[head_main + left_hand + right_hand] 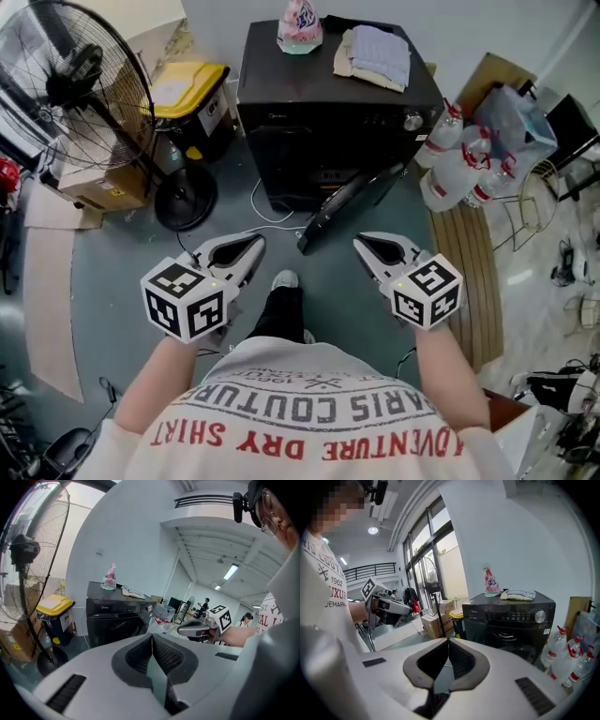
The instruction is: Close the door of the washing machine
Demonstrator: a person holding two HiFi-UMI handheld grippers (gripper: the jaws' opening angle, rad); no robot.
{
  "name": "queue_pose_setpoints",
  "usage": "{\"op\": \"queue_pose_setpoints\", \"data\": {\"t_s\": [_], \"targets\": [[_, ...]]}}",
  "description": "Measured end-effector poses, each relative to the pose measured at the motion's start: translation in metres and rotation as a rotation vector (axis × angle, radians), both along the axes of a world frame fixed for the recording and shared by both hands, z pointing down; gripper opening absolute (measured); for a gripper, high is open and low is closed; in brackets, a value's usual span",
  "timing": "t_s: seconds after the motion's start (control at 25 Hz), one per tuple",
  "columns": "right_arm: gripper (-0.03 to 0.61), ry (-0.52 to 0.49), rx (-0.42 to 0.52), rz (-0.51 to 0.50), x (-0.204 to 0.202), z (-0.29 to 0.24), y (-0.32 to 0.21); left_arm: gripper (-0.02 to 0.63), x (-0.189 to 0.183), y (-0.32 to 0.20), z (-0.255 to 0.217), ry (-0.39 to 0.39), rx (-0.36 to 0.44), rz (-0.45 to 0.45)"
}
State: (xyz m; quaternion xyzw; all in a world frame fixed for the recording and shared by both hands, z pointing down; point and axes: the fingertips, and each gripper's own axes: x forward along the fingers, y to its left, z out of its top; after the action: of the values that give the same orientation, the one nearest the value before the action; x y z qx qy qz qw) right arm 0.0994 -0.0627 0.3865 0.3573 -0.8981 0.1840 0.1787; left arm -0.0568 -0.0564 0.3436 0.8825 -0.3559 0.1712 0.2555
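A black front-loading washing machine (pixel 328 103) stands ahead of me on the grey floor. Its round door (pixel 349 208) hangs open, swung out toward me from the front. My left gripper (pixel 246 249) is held low, left of the door's free edge and apart from it, jaws shut on nothing. My right gripper (pixel 373 247) hovers just right of the door's lower edge, also shut and empty. The left gripper view shows its closed jaws (pixel 152 637) pointing at the machine (pixel 117 616). The right gripper view has its closed jaws (pixel 448 641) before the machine (pixel 511 616).
A pedestal fan (pixel 80 84), a yellow-lidded bin (pixel 192 94) and a cardboard box (pixel 98 187) stand left of the machine. Water bottles (pixel 459 164) and a wooden board (pixel 464 272) lie to the right. A pink bag (pixel 300 26) and folded cloth (pixel 375 54) rest on top.
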Motion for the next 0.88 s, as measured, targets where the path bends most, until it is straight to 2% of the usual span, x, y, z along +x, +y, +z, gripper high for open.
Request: {"op": "queue_pose_setpoints", "data": {"t_s": [0.16, 0.48, 0.6, 0.88], "targets": [[0.023, 0.033, -0.028, 0.035, 0.002, 0.015, -0.023, 0.029, -0.002, -0.028, 0.018, -0.005, -0.035, 0.008], [0.023, 0.081, -0.139, 0.098, 0.003, 0.073, -0.07, 0.029, -0.011, -0.089, 0.082, -0.024, -0.145, 0.016], [0.023, 0.083, -0.18, 0.129, 0.004, 0.096, -0.083, 0.029, -0.013, -0.099, 0.108, -0.029, -0.195, 0.027], [0.023, 0.095, -0.292, 0.202, 0.016, 0.158, -0.102, 0.029, -0.011, -0.111, 0.156, -0.051, -0.254, 0.075]]}}
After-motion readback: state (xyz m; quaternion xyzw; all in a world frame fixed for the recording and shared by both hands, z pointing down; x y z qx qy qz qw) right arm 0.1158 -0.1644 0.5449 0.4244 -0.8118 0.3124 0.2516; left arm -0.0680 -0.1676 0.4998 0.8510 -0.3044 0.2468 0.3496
